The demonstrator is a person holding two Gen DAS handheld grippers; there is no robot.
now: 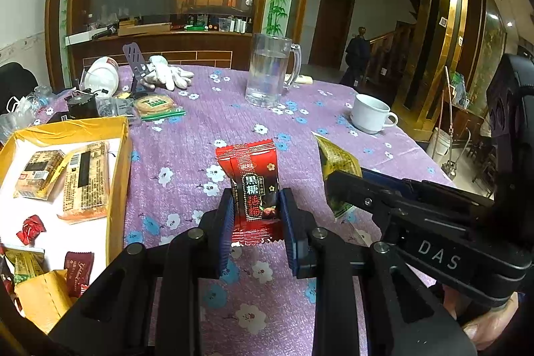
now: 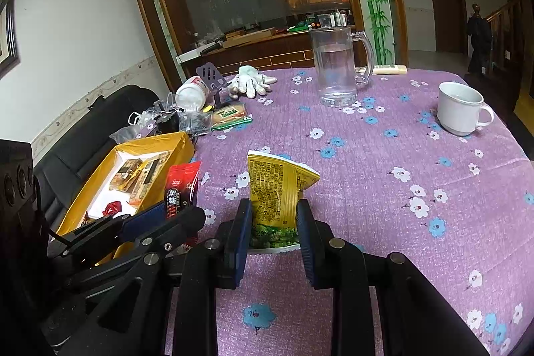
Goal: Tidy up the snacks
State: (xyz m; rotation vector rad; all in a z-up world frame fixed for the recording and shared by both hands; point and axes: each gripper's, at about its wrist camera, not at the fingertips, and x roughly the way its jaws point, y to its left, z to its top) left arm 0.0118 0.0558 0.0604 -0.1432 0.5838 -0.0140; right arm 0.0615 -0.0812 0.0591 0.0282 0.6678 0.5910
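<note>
Plainly, the red snack packet stands upright between the pads of the left tongs, which are closed narrow on it, held above the purple flowered desk near its middle. Just to its right, the yellow snack packet is pinched the same way in the right tongs, its top flap bent over; the two tongs sit side by side, close but apart. At the desk's left edge lies the open yellow box, already holding two wrapped biscuit packs and a small red candy; its near wall is just beside the left tongs. Beyond the held packets the cloth runs bare and open toward the far edge, where a glass mug with water stands. A white cup sits near the right edge. The far-left corner is crowded: a white glove, a green-edged cracker pack, a tipped white jar and plastic bags.
</note>
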